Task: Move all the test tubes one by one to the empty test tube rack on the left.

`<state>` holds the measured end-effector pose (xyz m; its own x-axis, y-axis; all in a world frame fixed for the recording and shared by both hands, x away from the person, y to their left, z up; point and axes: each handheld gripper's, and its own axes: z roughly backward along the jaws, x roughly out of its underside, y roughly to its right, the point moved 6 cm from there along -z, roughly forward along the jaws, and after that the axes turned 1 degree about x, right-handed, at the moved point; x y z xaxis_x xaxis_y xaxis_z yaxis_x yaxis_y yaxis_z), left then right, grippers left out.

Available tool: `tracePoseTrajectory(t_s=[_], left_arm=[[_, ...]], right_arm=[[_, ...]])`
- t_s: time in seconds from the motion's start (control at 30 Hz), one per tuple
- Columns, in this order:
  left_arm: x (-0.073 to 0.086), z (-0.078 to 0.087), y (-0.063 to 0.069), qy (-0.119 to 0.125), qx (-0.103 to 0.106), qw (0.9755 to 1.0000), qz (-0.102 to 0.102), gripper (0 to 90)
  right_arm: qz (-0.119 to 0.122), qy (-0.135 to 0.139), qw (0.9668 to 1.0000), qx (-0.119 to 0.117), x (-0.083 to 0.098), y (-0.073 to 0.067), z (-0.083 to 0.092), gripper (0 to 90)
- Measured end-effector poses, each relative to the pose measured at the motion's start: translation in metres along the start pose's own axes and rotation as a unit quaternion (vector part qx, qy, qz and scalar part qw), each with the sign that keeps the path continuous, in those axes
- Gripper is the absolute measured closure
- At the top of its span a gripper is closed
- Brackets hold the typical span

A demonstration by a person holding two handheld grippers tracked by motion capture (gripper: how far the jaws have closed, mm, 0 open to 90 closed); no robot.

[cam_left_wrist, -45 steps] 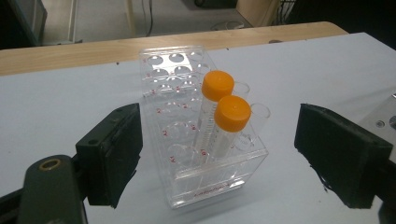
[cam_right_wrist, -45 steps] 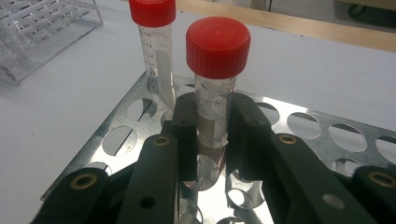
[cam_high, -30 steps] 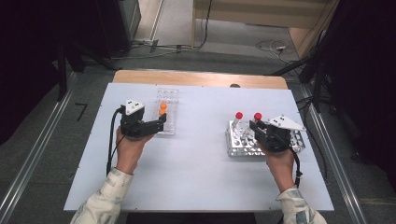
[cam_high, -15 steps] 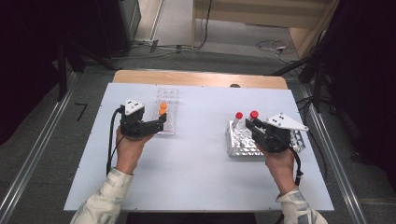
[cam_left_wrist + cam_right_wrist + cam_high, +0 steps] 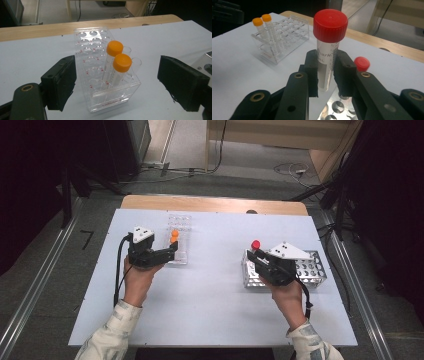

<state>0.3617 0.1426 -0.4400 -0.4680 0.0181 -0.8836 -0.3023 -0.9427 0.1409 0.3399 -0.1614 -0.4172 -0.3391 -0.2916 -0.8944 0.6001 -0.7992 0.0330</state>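
My right gripper [image 5: 326,75] is shut on a clear tube with a red cap [image 5: 330,25] and holds it upright above the near-left corner of a metal rack [image 5: 337,107]. A second red-capped tube [image 5: 361,63] stands in that rack just behind the jaws. In the high view the held tube's red cap [image 5: 256,244] sits at the metal rack's [image 5: 310,270] left end. My left gripper [image 5: 120,82] is open, its pads apart on either side of a clear plastic rack [image 5: 100,100]. That rack holds two orange-capped tubes [image 5: 122,63].
The white tabletop [image 5: 215,290] lies between the two racks. A wooden strip [image 5: 215,204] runs along its far edge, with cables and floor beyond. The clear rack [image 5: 178,240] stands left of centre, and most of its holes are free.
My right gripper has moved left and a little up with the red-capped tube, away from the second red-capped tube. The left gripper has stayed in place.
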Motion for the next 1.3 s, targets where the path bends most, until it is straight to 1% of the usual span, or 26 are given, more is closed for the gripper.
tracePoseTrajectory(t_s=[0.17,0.2,0.4,0.47,0.6,0.77,1.03,1.17,1.3], left_arm=[[0.000,0.001,0.001,0.001,0.002,1.0000,-0.001,16.0],[0.000,0.001,0.001,0.000,0.003,1.0000,-0.002,16.0],[0.000,0.001,0.003,0.001,0.005,1.0000,0.000,16.0],[0.000,0.002,0.003,0.001,0.006,1.0000,0.000,16.0],[0.000,0.002,0.004,0.000,0.007,1.0000,-0.003,16.0],[0.000,0.002,0.005,-0.001,0.010,0.9999,-0.005,16.1],[0.000,0.003,0.007,-0.001,0.014,0.9999,-0.007,17.2],[-0.001,0.004,0.007,0.003,0.015,0.9999,-0.004,17.4],[-0.002,0.005,0.009,0.004,0.018,0.9998,-0.007,17.5]], right_arm=[[0.011,-0.003,0.9997,-0.020,-0.002,-0.017,-0.009,71.2],[0.016,-0.006,0.9996,-0.023,-0.001,-0.021,-0.012,71.2],[0.026,-0.023,0.9985,-0.042,0.002,-0.041,-0.030,71.2],[0.027,-0.026,0.9981,-0.050,0.003,-0.047,-0.036,71.2],[0.031,-0.034,0.9973,-0.057,0.004,-0.055,-0.046,71.2],[0.034,-0.042,0.9966,-0.062,0.005,-0.064,-0.061,71.2],[0.040,-0.048,0.9957,-0.068,0.000,-0.078,-0.082,71.2],[0.043,-0.057,0.9949,-0.071,0.000,-0.086,-0.092,71.2],[0.046,-0.062,0.9944,-0.072,-0.002,-0.092,-0.101,71.2]])
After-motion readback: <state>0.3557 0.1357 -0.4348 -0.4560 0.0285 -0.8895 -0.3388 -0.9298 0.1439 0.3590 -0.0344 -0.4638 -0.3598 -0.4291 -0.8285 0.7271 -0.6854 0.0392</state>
